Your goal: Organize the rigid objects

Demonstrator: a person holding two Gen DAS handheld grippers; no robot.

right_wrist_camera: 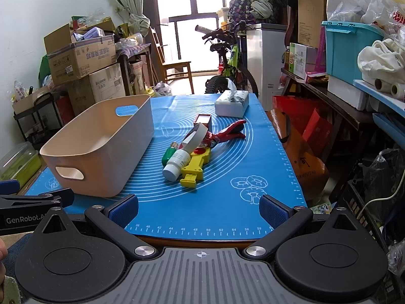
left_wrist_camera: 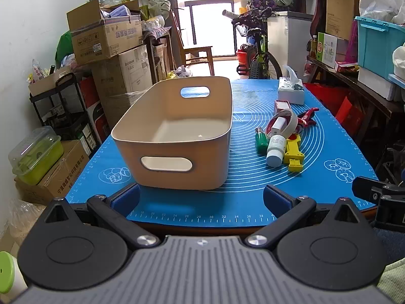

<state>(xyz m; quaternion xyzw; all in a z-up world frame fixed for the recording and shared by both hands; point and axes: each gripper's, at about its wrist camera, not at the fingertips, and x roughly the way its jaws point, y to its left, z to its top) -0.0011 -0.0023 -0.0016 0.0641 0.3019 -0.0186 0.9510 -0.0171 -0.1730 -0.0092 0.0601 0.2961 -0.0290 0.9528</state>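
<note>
Nothing is sorted yet, by the look of it: the beige bin [left_wrist_camera: 174, 131] at the centre of the left wrist view is empty, and the white bottle [right_wrist_camera: 176, 163], yellow toy [right_wrist_camera: 195, 167], green item [right_wrist_camera: 168, 155], tape roll [right_wrist_camera: 196, 136] and red clamp [right_wrist_camera: 227, 131] lie heaped mid-frame on the blue mat [right_wrist_camera: 227, 215]. The left gripper [left_wrist_camera: 201, 198] and right gripper [right_wrist_camera: 198, 209] are spread wide, holding nothing. Only the left wrist view shows the bin's bare floor; the right wrist view shows the heap more clearly.
</note>
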